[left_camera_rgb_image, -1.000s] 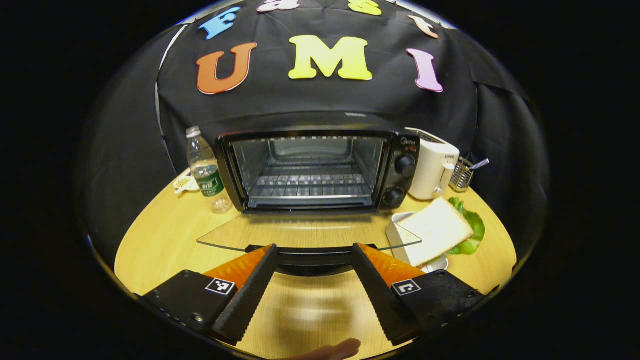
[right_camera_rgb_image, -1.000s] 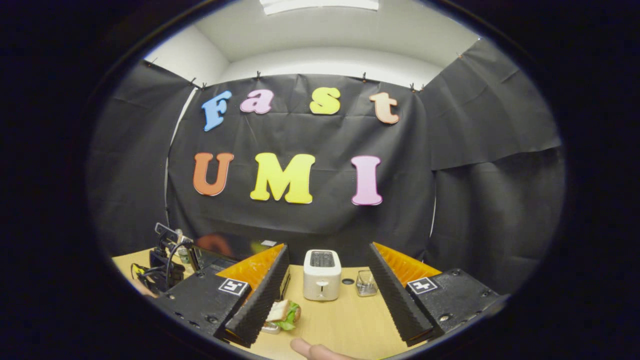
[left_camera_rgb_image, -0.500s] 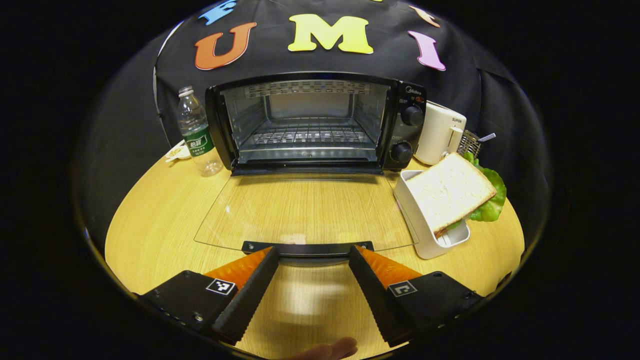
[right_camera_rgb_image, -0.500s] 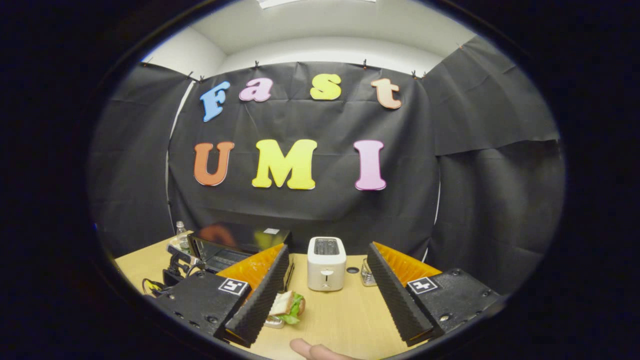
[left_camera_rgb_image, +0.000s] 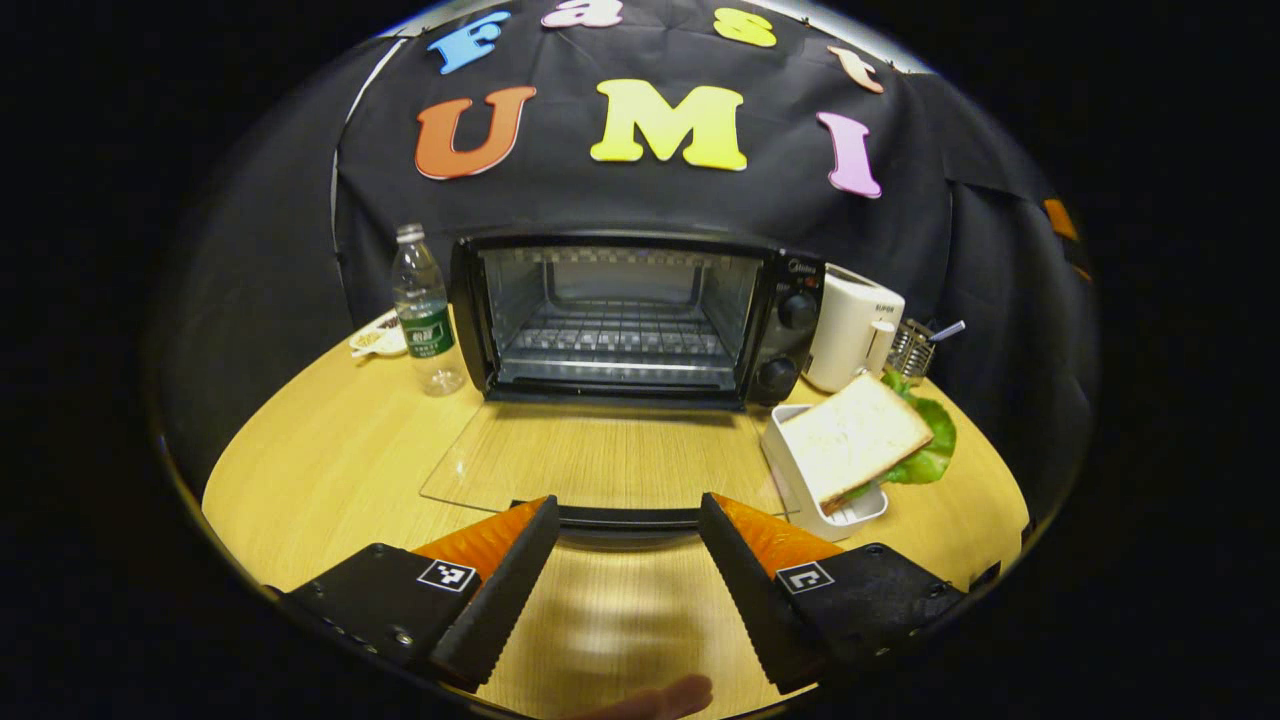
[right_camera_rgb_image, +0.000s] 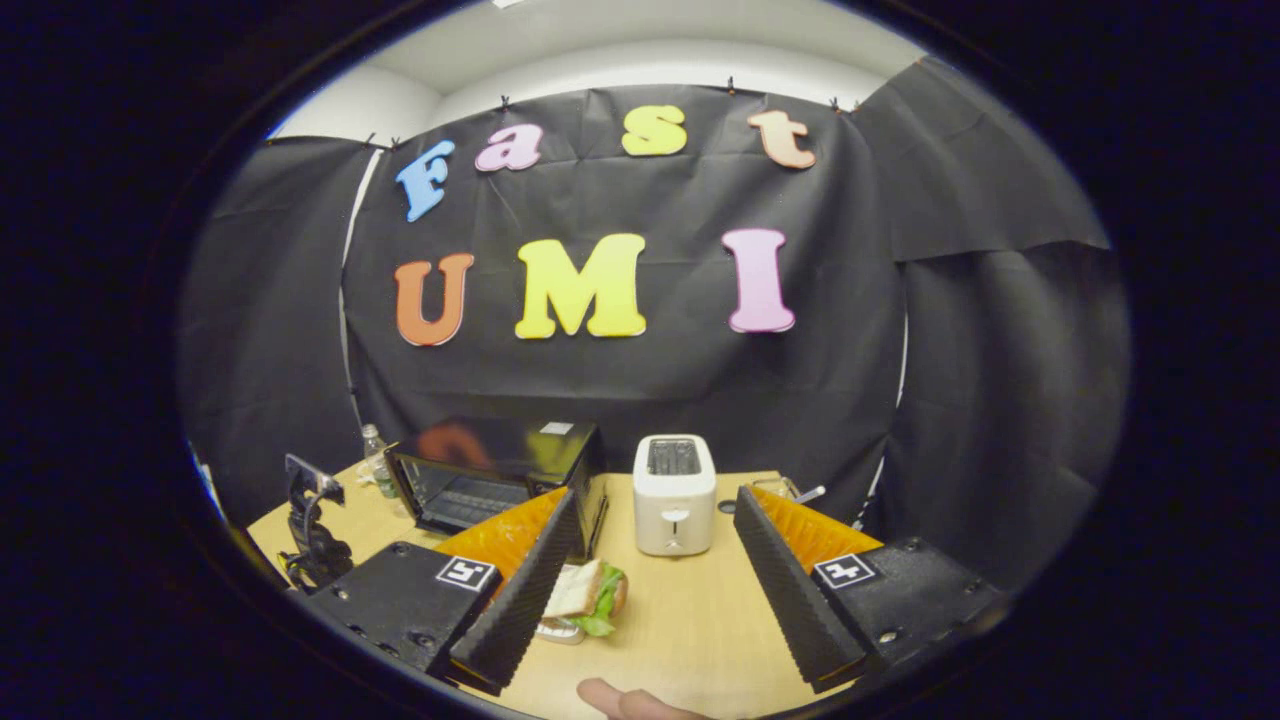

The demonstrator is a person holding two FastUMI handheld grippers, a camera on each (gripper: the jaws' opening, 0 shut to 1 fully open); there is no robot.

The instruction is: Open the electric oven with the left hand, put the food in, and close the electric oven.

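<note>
Ahead on the pale wood table (left_camera_rgb_image: 330,450), black cloth behind, the oven (left_camera_rgb_image: 640,315) stands with its glass door (left_camera_rgb_image: 600,465) folded flat. Both my left gripper (left_camera_rgb_image: 625,520) and right gripper (right_camera_rgb_image: 650,520) gape, holding nothing. Just right of the oven, before the toaster (left_camera_rgb_image: 850,325), the sandwich (left_camera_rgb_image: 860,440) rests in a white tray (left_camera_rgb_image: 800,480).

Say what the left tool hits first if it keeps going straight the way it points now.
Probably the handle of the oven's lowered glass door, lying just ahead between the open left tool's fingers. Beyond it sits the open oven. Depth is uncertain.

black electric oven (left_camera_rgb_image: 640,310) with silver wire rack (left_camera_rgb_image: 620,345); white bread sandwich (left_camera_rgb_image: 855,435) with green lettuce; white toaster (right_camera_rgb_image: 675,495); light wooden table (left_camera_rgb_image: 330,450).
</note>
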